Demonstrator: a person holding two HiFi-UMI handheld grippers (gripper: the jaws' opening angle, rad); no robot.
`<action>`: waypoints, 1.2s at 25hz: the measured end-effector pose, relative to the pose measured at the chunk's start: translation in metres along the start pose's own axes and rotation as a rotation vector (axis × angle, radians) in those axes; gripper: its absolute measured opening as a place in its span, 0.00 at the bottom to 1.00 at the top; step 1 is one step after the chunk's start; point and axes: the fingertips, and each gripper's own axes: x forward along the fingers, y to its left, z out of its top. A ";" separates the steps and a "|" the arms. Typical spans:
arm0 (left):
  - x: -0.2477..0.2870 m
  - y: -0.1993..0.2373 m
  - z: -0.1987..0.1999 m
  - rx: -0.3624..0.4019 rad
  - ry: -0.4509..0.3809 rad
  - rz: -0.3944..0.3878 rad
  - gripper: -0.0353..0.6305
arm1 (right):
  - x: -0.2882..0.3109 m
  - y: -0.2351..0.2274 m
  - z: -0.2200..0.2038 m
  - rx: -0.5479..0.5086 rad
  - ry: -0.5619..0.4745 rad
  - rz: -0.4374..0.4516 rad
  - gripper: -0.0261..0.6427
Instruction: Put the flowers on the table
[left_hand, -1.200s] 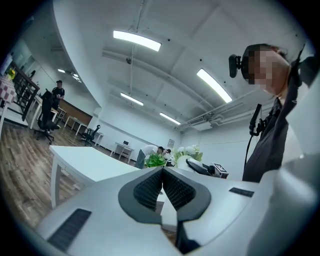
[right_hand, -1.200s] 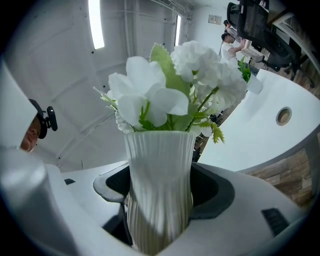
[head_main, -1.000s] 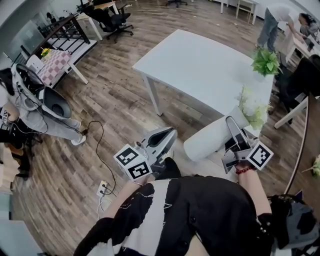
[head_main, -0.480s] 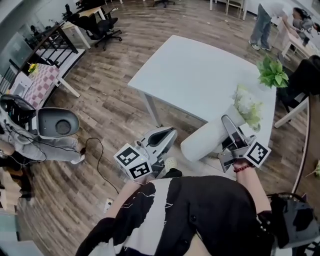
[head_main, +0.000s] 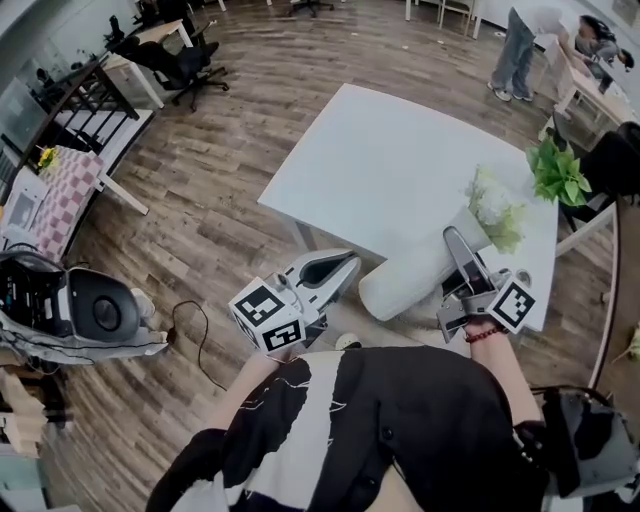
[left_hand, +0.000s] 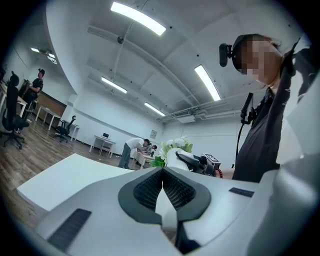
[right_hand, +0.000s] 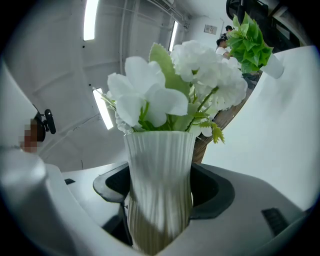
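A white ribbed vase of white flowers sits between the jaws of my right gripper, which is shut on its body. In the head view the vase leans with the blooms towards the upper right, over the near edge of the white table. The right gripper view shows the vase gripped by both pads, with the flowers filling the view above. My left gripper hangs to the left of the vase, before the table edge. Its jaws are shut with nothing between them.
A green potted plant stands on the table's far right corner. People bend over desks at the back right. Office chairs and a checked table stand at the left. A cable and a grey machine lie on the wooden floor.
Both grippers and the vase have moved forward to the white table. The flowers now overlap its near edge, and the floor at the left has slid back.
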 end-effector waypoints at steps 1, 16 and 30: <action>0.000 0.008 0.002 -0.002 0.003 -0.005 0.08 | 0.008 -0.002 0.001 0.001 -0.007 -0.002 0.55; -0.006 0.112 0.022 0.004 0.003 0.004 0.08 | 0.106 -0.032 0.001 -0.007 -0.038 -0.020 0.54; -0.001 0.177 0.040 0.038 0.020 0.036 0.08 | 0.149 -0.064 0.008 0.011 -0.028 -0.068 0.55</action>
